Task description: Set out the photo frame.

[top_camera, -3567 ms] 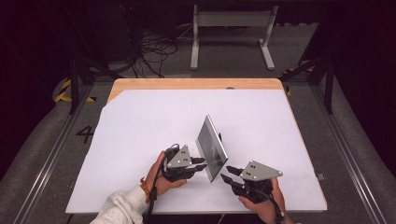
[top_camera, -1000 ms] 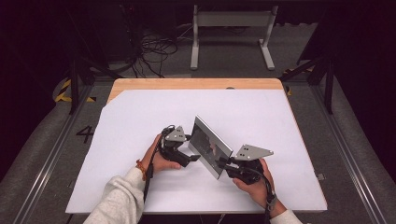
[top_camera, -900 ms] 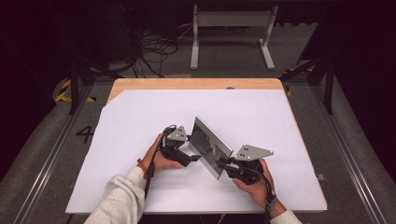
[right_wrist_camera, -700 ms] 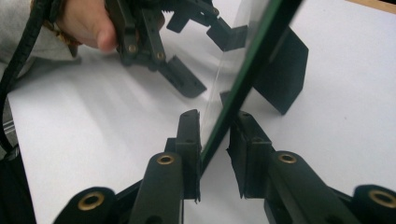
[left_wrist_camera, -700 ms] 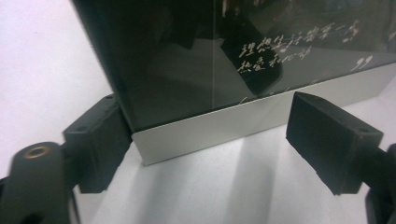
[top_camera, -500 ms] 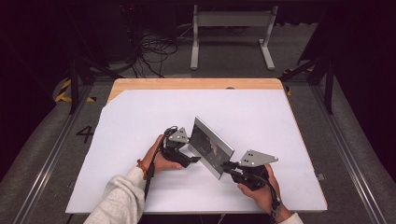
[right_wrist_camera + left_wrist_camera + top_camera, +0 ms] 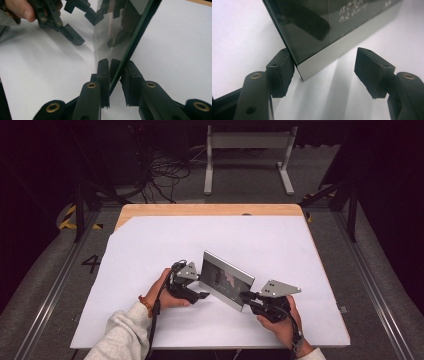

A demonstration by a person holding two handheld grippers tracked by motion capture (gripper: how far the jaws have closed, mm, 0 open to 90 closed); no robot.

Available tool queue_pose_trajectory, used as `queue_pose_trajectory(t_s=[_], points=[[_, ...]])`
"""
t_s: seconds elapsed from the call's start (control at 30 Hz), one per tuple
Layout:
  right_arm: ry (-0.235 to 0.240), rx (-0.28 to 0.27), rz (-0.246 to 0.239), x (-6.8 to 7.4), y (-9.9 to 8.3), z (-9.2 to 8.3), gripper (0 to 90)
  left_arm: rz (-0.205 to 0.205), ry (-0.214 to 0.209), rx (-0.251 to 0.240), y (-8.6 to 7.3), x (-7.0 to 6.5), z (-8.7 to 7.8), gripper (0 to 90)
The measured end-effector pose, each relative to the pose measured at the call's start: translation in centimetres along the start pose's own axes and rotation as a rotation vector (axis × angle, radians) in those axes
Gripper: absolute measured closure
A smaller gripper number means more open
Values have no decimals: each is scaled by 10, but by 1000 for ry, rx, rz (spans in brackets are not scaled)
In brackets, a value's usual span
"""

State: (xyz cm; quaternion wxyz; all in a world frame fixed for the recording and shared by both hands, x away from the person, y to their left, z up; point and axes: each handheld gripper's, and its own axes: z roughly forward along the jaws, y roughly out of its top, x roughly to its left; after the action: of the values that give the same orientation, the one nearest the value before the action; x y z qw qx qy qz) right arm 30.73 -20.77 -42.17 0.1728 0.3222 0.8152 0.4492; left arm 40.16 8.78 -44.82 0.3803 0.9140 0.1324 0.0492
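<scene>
Bright, even overhead light falls on the white table cover (image 7: 280,245) in the high view, while the floor and room beyond sink into near-black. In the left gripper view, soft double shadows fan across the sheet from the glossy panel (image 7: 317,27), whose dark face mirrors a jaw. Close-up jaws blur at both gripper views' lower edges.

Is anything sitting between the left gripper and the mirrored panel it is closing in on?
Nothing visible does. The left gripper already straddles the lower corner of the mirrored panel; its jaws have just been closing, one pad at the panel's edge, the other apart. The right gripper is clamped on the far end.
</scene>
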Motion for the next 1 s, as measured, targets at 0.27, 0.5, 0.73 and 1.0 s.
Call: queue_pose_trajectory(t_s=[0.27, 0.5, 0.73, 1.0], points=[[-5, -40, 13, -3, 1, -18, 822, -11, 42, -70, 4, -3, -5, 304], [-14, -31, 0, -1, 0, -19, 841, -29, 55, -142, 8, -4, -5, 335], [-32, -32, -11, 0, 0, -17, 837, -56, 60, -130, 1, -5, -13, 463], [-63, -35, -6, -2, 1, -10, 812, -56, 84, -114, -8, -14, -20, 564]])
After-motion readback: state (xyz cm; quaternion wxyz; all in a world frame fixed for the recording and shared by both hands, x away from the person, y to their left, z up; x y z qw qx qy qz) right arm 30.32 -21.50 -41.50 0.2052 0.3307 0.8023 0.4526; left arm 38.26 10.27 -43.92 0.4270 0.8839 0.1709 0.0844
